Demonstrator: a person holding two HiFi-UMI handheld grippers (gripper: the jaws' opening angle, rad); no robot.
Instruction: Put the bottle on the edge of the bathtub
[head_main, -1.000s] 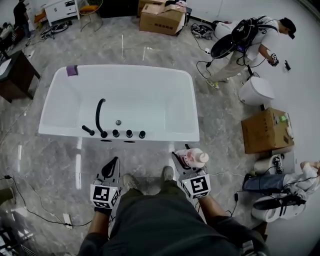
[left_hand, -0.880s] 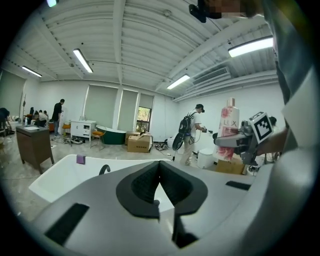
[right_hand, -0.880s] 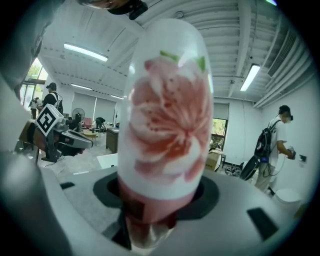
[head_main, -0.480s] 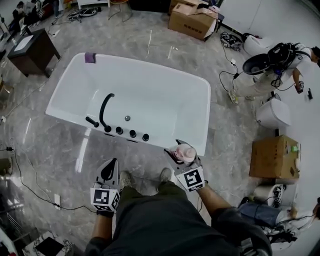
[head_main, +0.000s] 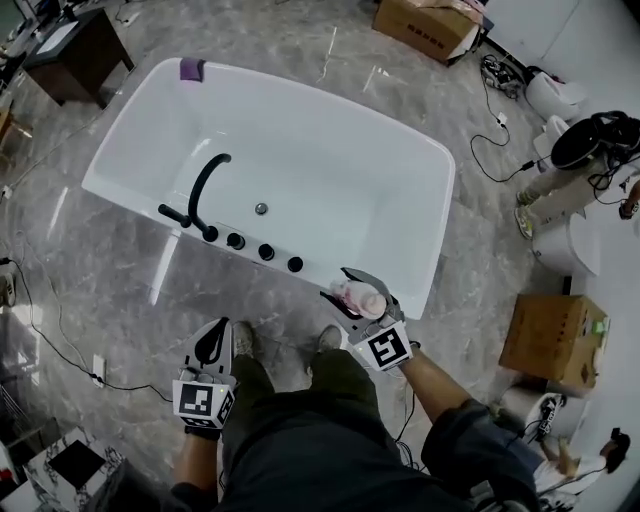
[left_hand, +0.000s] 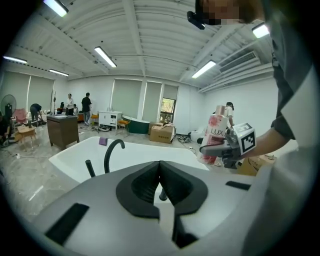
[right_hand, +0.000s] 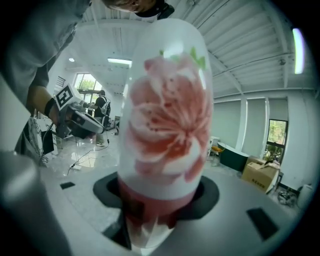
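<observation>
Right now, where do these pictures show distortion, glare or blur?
Head view: the wide lens bows the bathtub, and light streaks glare on the floor. Left gripper view: dark round corners, bright ceiling lamps. Right gripper view: the bottle fills the frame, slightly soft.

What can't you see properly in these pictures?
- Bathtub in the right gripper view: the bottle fills the picture and hides it.
- Whether the bottle touches the bathtub rim, head view: the right gripper and bottle cover that spot.
- Bathtub's near rim, left gripper view: the left gripper blocks it.
</observation>
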